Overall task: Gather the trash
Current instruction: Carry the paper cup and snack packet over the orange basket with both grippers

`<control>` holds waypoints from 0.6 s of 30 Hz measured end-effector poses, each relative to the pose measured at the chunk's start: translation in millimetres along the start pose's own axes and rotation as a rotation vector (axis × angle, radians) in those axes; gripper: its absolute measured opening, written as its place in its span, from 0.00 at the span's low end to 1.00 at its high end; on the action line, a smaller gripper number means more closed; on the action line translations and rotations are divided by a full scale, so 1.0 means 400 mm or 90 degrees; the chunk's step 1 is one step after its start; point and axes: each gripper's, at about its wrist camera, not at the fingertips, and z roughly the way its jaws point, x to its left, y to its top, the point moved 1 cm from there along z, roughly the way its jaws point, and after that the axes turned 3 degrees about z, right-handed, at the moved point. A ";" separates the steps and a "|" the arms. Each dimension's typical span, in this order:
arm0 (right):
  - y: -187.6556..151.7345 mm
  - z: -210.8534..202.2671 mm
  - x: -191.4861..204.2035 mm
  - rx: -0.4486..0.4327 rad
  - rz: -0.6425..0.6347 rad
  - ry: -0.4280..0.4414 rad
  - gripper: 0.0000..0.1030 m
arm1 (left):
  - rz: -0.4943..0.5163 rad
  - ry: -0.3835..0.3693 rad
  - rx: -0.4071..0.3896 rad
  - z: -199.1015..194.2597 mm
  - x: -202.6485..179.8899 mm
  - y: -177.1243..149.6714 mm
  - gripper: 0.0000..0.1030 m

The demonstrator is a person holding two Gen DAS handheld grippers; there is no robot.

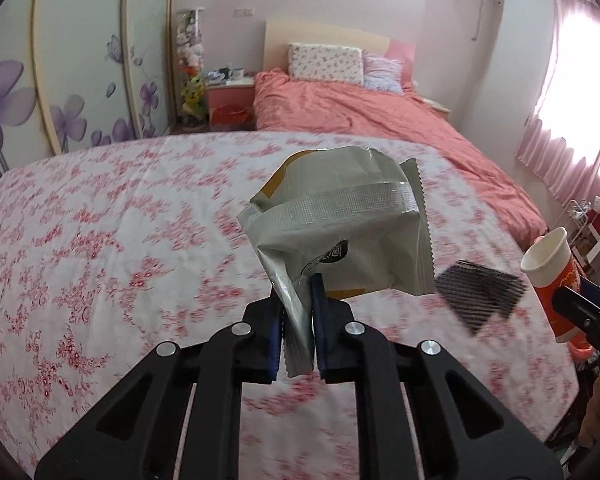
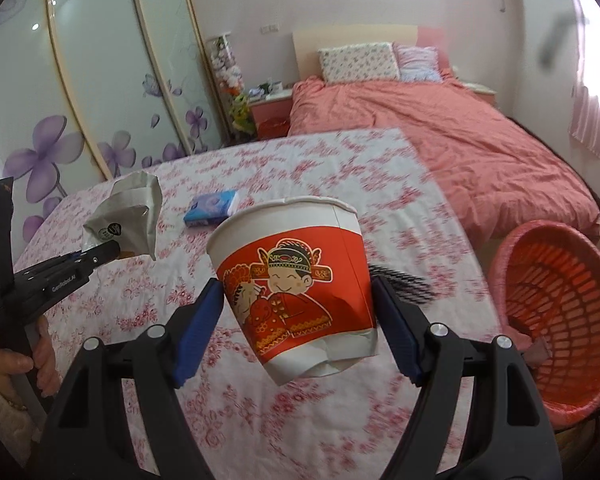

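- Both grippers are loaded: the left gripper (image 1: 296, 300) has its blue pads pressed nearly together on the lower edge of a crumpled silver wrapper (image 1: 332, 224), lifted clear above the table; the right gripper (image 2: 298, 308) stands wide, its pads against the two sides of a red-and-white paper cup (image 2: 296, 280), held tilted off the surface.
- The cup's mouth faces away from the right wrist camera, so I cannot tell whether anything is in it.
- One red plastic basket (image 2: 560, 320) stands just beyond the table's right edge, tipped toward the camera; a small dark scrap lies at its bottom, the rest of the mesh wall bare.
- Counted: two grippers, one wrapper, one cup, one basket, one blue tissue pack (image 2: 212, 208), one dark comb (image 1: 480, 296).
- The tissue pack lies flat on the floral tablecloth (image 1: 100, 240), well apart from both grippers; the comb lies near the table's right edge, just behind the cup.
- The cloth is bare across its left and near parts; a bed (image 1: 380, 120) lies beyond the far edge.
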 end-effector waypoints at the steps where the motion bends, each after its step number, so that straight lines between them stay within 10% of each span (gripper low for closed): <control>1: 0.001 -0.016 -0.010 -0.008 0.005 -0.005 0.72 | 0.001 -0.006 -0.003 -0.008 -0.013 0.003 0.13; 18: -0.012 -0.245 -0.222 -0.151 0.089 -0.147 0.72 | 0.049 -0.108 -0.037 -0.084 -0.266 0.025 0.13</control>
